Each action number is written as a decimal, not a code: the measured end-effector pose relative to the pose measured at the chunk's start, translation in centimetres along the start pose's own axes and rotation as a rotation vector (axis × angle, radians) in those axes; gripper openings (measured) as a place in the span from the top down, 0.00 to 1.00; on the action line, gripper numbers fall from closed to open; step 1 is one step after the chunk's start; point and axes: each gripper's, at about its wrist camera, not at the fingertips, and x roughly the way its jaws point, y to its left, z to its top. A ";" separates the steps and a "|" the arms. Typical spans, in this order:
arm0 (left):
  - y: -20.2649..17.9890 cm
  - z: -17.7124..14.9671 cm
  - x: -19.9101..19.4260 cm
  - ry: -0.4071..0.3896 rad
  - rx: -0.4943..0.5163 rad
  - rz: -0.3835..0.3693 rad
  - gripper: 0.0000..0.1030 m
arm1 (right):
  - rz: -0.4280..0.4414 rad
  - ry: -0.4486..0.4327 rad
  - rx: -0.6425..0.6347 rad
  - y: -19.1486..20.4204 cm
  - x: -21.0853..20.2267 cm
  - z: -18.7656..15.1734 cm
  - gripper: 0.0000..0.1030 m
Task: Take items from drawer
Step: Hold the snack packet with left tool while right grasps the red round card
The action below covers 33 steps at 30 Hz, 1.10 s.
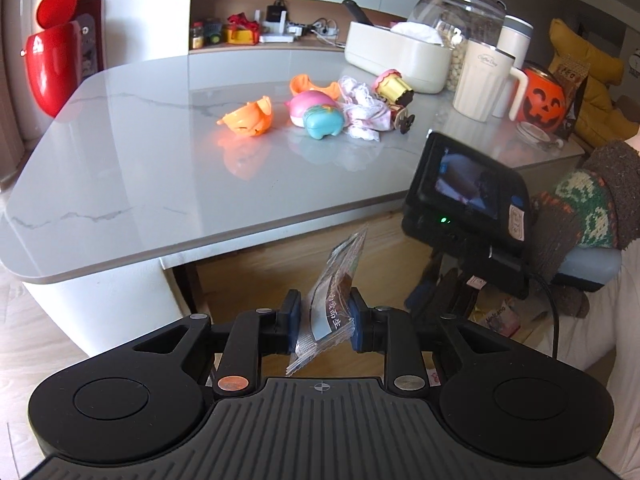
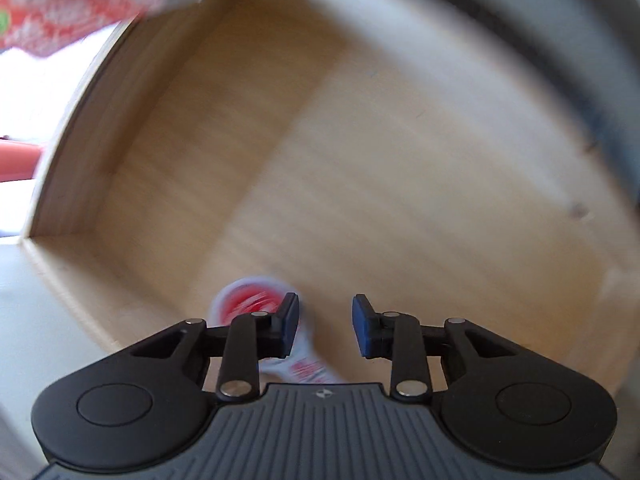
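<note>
Presently I have the left gripper [image 1: 325, 322] closed on a clear snack packet [image 1: 329, 304] with a brown filling and printed characters; both blue pads press its sides, and the packet stands up between them, tilted to the right. It hangs in front of the grey marble countertop [image 1: 160, 168], above the wooden drawer [image 1: 280, 264] that shows open below the counter edge. On the countertop, well apart from my grip, lie an orange plastic shell [image 1: 247, 117], a pink and teal squishy toy [image 1: 316, 114], a lace cloth [image 1: 366, 110] and a gold cupcake toy [image 1: 394, 86]. A white mug [image 1: 482, 80] and an orange pumpkin bucket [image 1: 544, 102] stand at the far right. The right-hand tool [image 1: 466, 204], with its lit screen, points down into the drawer beside my packet.

From the right wrist, the view is motion-blurred. The right gripper [image 2: 325, 326] shows a clear gap between its pads. A red and white packet [image 2: 276, 328] lies on the drawer floor [image 2: 360, 160], by the left finger [image 2: 290, 326]; I cannot tell whether that pad touches it.
</note>
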 end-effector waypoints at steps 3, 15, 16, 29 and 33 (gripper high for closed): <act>0.0 -0.1 0.4 0.023 0.003 0.012 0.74 | -0.023 -0.065 -0.033 -1.5 -1.2 -0.5 0.71; -0.3 -0.6 1.6 0.093 0.053 0.082 0.74 | 0.221 0.088 -0.093 2.8 0.7 0.8 0.16; -0.1 -0.8 1.6 0.098 0.051 0.091 0.74 | 0.216 0.096 -0.120 3.4 1.0 0.9 0.16; 0.5 -1.0 1.1 0.087 0.027 0.088 0.73 | -0.076 -0.065 -0.240 2.0 -0.6 1.4 0.55; 0.4 -0.7 1.0 0.080 0.019 0.070 0.73 | 0.080 -0.063 -0.216 0.6 -2.3 0.1 0.51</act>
